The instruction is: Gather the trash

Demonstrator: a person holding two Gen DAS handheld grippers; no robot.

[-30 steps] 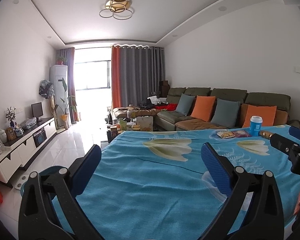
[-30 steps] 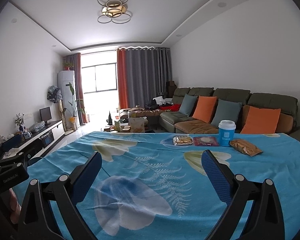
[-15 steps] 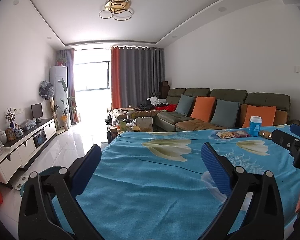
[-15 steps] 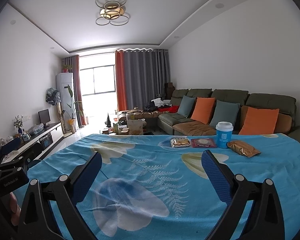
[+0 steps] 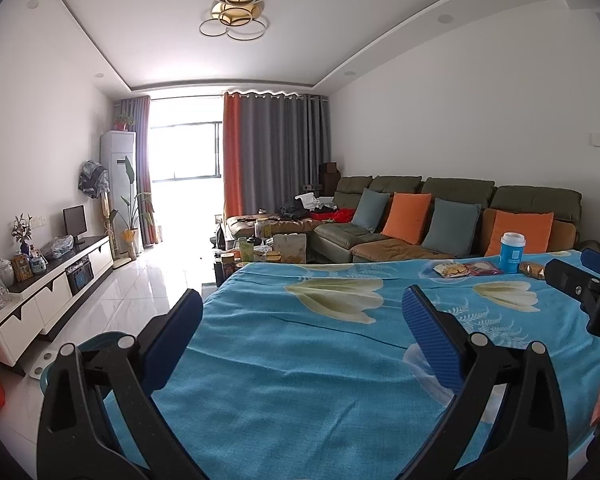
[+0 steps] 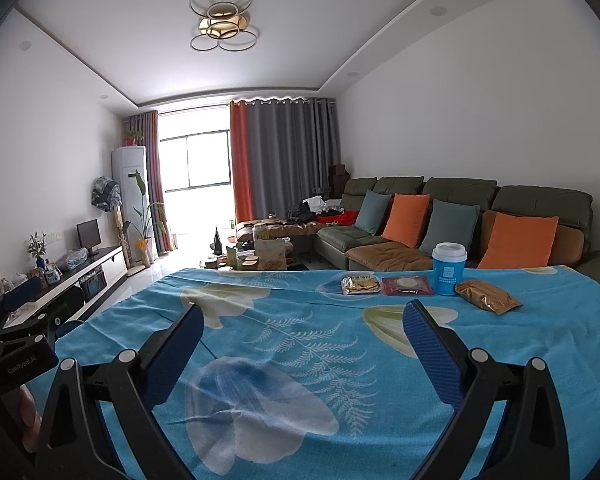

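On the far side of the blue flowered cloth [image 6: 300,344] stand a blue cup with a white lid [image 6: 449,268], a clear snack pack [image 6: 361,284], a red packet [image 6: 407,285] and a gold wrapper [image 6: 487,301]. The left wrist view shows the same cup [image 5: 512,252] and packets [image 5: 466,269] far right. My right gripper [image 6: 302,330] is open and empty, well short of them. My left gripper [image 5: 302,320] is open and empty over the cloth's left part. Each gripper shows at the other view's edge.
A blue bin [image 5: 100,344] stands on the floor left of the table. A sofa with orange and grey cushions [image 6: 460,216] lies behind the table. A cluttered low table [image 5: 268,248] and a white TV cabinet [image 5: 52,292] are farther off.
Both grippers have drifted slightly; the trash items sit a little lower and closer in the right wrist view. Jaws stay open. Nothing was grasped.
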